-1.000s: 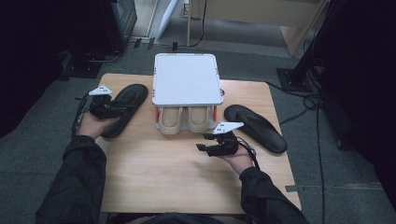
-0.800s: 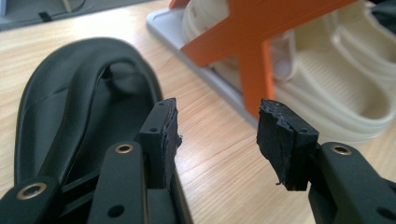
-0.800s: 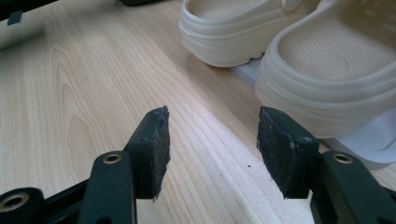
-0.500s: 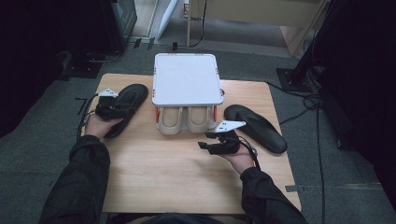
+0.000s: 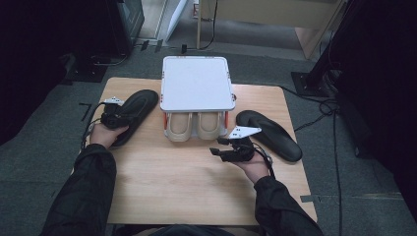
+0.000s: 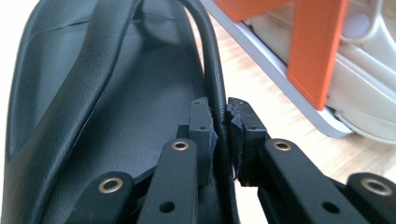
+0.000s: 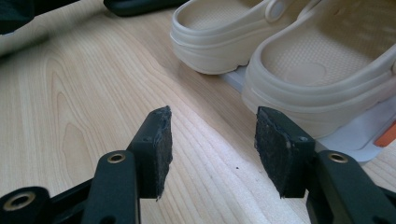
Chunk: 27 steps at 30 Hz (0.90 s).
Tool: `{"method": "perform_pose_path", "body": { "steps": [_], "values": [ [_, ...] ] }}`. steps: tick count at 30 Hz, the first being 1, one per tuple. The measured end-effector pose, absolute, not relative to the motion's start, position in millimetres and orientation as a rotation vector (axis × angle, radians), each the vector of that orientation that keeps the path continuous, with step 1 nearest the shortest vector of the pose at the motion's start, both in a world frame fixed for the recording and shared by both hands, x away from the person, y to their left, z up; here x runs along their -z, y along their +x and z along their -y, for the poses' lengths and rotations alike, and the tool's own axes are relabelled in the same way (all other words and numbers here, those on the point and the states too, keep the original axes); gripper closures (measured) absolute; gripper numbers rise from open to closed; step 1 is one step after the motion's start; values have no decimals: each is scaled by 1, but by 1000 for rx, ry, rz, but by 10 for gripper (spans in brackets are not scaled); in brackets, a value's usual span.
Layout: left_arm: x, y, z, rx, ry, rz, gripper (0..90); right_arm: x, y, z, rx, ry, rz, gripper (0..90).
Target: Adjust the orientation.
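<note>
**L tongs clamped on left flip-flop strap; lift was next**

Step in hand: the grab. In the left gripper view the L gripper (image 6: pixel 220 135) had its jaws just closing, and they ended pinched tight on the strap (image 6: pixel 212 70) of the left flip-flop (image 6: pixel 116 116), pads pressing it from both sides. In the high view that flip-flop (image 5: pixel 135 110) lay at approx 9 o'clock of the rack (image 5: pixel 196 83), toe angled toward 1 o'clock, sole flat on the table (image 5: pixel 187 177); the L gripper (image 5: pixel 114 117) sat over its heel half.

R gripper (image 7: pixel 210 149) stood open w/ nothing between the pads, bare wood under them, pointed at the cream clogs (image 7: pixel 280 60) on the rack's lower shelf (jaws eased in a touch, but clearly not gripping). In the high view it (image 5: pixel 223 150) hovered at approx 5 o'clock of the rack, near the other flip-flop (image 5: pixel 270 135), not touching it.

Next move, as I judged it: lift the strap straight up, check the sole came off the table w/o the strap slipping through the pads, then carry it toward the rack. Risk: a thin, soft strap lets the shoe dangle and swing, so go slow. Whether it was meant for the white top or the shelf, couldn't tell.
</note>
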<state>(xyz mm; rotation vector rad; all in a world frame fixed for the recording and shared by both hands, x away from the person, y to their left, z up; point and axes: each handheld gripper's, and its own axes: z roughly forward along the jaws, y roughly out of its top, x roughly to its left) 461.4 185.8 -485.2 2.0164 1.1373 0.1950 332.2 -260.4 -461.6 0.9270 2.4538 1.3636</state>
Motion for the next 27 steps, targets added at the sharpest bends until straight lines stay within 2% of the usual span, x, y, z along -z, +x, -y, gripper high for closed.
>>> {"method": "perform_pose_path", "body": {
  "steps": [5, 13, 19, 27],
  "values": [
    [482, 449, -180, -141, 1984, -1135, 815, 460, 334, 261, -1376, 924, -2447, 475],
    [477, 436, -173, -153, 2008, -1101, 776, 459, 335, 258, -1377, 907, -2457, 479],
    [464, 436, -195, -238, 1969, -1118, 685, 459, 337, 255, -1377, 903, -2467, 479],
    [464, 448, -226, -308, 1893, -1172, 703, 460, 338, 254, -1367, 905, -2472, 481]
  ]
}}
